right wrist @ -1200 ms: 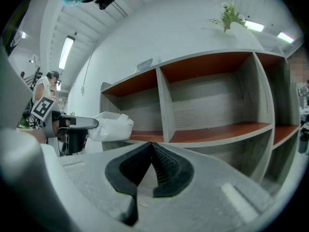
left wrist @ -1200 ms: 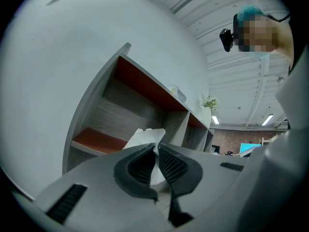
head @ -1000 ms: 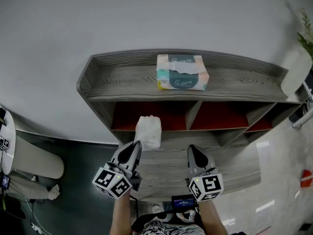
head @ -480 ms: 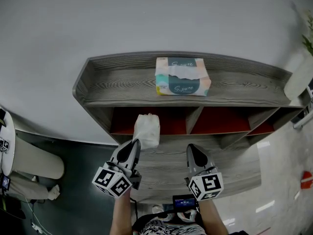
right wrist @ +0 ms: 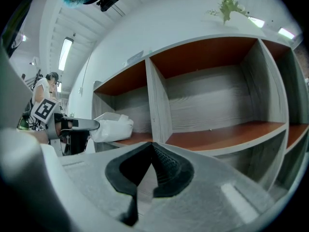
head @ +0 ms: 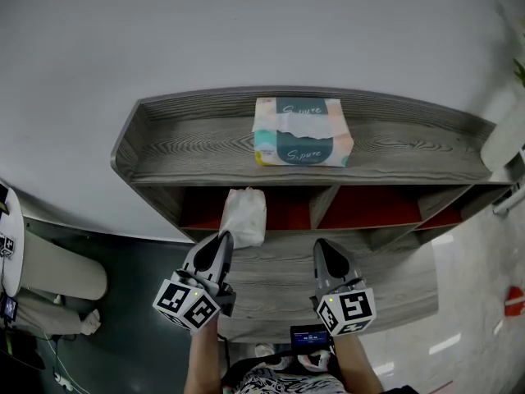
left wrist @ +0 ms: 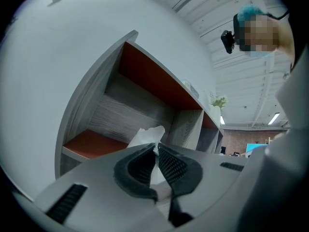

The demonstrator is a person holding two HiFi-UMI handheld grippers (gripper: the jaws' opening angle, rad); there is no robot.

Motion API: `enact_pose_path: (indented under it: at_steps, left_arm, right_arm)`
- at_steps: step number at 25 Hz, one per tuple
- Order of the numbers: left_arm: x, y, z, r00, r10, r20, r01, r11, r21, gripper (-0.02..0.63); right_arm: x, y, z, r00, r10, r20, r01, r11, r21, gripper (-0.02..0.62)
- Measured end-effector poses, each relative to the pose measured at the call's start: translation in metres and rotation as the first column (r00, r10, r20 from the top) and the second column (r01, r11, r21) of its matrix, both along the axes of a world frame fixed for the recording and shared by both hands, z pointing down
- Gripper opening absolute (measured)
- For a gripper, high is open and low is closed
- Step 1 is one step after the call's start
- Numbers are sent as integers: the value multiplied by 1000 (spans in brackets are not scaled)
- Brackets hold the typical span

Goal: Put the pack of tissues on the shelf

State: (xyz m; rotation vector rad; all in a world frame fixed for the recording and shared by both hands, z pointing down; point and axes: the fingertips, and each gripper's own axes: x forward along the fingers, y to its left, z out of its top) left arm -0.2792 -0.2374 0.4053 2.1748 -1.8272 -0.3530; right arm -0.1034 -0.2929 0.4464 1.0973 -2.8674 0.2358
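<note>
Tissue box (head: 302, 131) atop shelf (head: 189, 148) — pack (head: 244, 216) before it.

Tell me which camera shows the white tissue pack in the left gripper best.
The head view: the tissue pack shows nearly whole, sticking out of the left gripper before the shelf. The right gripper view shows it small and side-on; the left gripper view shows only its top above the gripper.

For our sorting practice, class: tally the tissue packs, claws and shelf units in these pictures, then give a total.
Tissue packs: 2 (patterned pack, white pack)
Claws: 2 (left claw, right claw)
Shelf units: 1 (shelf)
Total: 5
</note>
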Motion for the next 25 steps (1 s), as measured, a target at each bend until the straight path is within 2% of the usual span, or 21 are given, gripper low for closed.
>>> enact_pose_path:
  at_steps: [14,25]
  left_arm:
    - [-15,-21,2,996,-90,12,90,996,-1,11]
    - [-25,-39,4,987,-159,25,158,987,12,12]
  right_arm:
    - [1,-24,-7,1000,12,16,-12,1000,20,5]
    - [4,-37,-6,1000,25,-7,-24,999,42,5]
